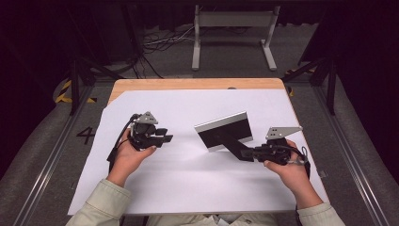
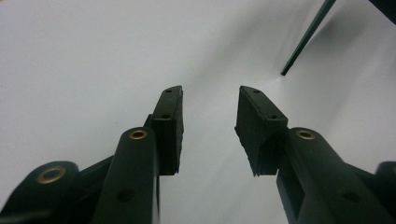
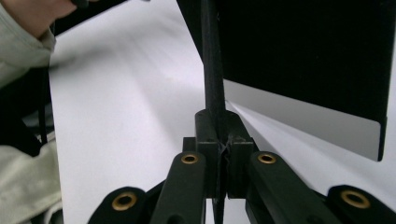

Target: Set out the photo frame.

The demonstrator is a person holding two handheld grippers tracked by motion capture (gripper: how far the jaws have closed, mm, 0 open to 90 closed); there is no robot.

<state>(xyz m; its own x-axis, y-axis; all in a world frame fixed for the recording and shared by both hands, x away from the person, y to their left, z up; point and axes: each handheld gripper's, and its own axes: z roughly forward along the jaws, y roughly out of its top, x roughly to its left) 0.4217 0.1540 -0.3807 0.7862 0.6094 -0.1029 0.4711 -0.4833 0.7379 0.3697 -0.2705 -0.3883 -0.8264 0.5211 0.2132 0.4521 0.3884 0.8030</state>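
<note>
While my right gripper point(image 1: 248, 153) clamps the frame's point(image 1: 225, 132) black stand point(image 3: 212, 70), I've got my left gripper point(image 1: 165, 138) open left of the frame, nothing between its jaws.

The picture frame point(image 1: 225, 132) has a black back, a black stand and a silver-grey border. It stands on plain white paper point(image 1: 188, 183) covering a light wooden bench point(image 1: 188, 84). Both hand-held grippers are black, with grey top plates.

Picture frame point(image 1: 225, 132): matt black back panel and stand, with a smooth, silver, metal-looking border. Desk point(image 1: 188, 84): light wood at the 12 o'clock edge, covered by smooth matt white paper point(image 1: 188, 179). Fingers point(image 2: 170, 126): matt black plastic with brass-coloured rivets.
</note>
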